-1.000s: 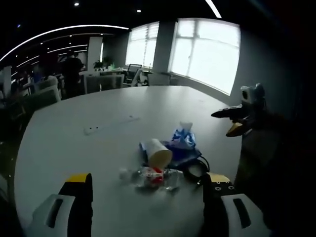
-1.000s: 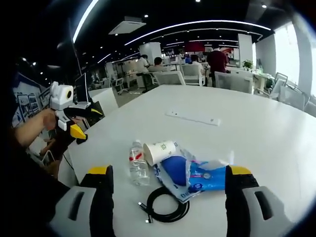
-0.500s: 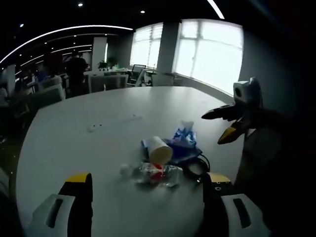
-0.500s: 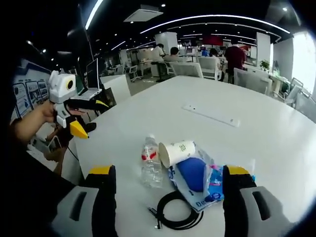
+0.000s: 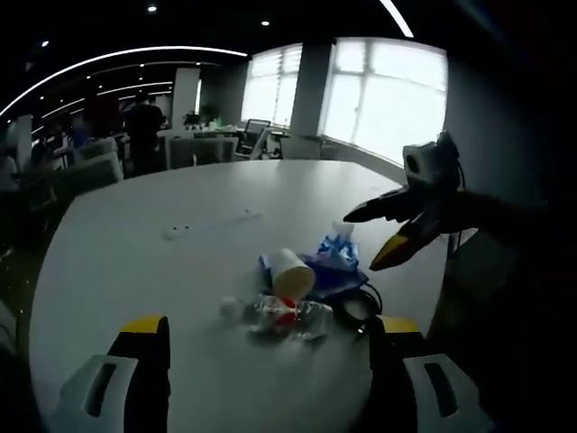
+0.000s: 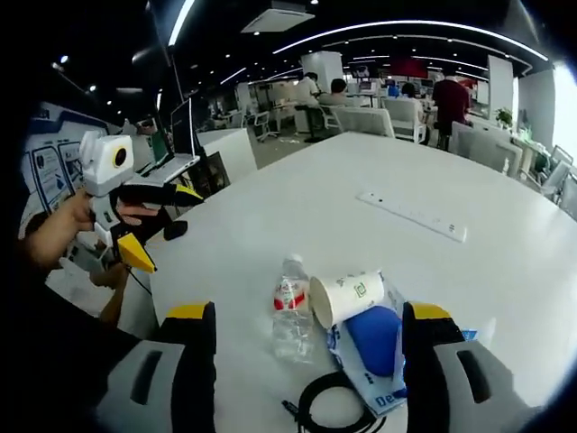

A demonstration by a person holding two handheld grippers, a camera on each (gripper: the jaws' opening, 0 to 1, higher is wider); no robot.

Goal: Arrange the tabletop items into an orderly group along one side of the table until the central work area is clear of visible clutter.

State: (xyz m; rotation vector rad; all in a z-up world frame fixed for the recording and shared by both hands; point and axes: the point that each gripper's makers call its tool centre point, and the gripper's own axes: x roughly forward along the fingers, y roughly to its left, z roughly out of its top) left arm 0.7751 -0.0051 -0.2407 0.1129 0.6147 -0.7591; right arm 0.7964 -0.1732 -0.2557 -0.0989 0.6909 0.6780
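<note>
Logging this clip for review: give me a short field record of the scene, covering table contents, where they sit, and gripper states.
surface: white table, oval
cluster: plastic water bottle lying down; paper cup on its side beside it; blue packet; coiled black cable
cluster position: near the table edge, ahead of both grippers
other item: flat white strip farther out on the table
left gripper: open, empty, off the table edge
right gripper: open, empty, in the air near the cluster

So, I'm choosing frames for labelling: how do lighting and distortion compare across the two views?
Left gripper view: backlit by bright windows, table dim, the bottle murky. Right gripper view: evenly lit, the paper cup crisp. Both views bend straight lines, fisheye fashion.
</note>
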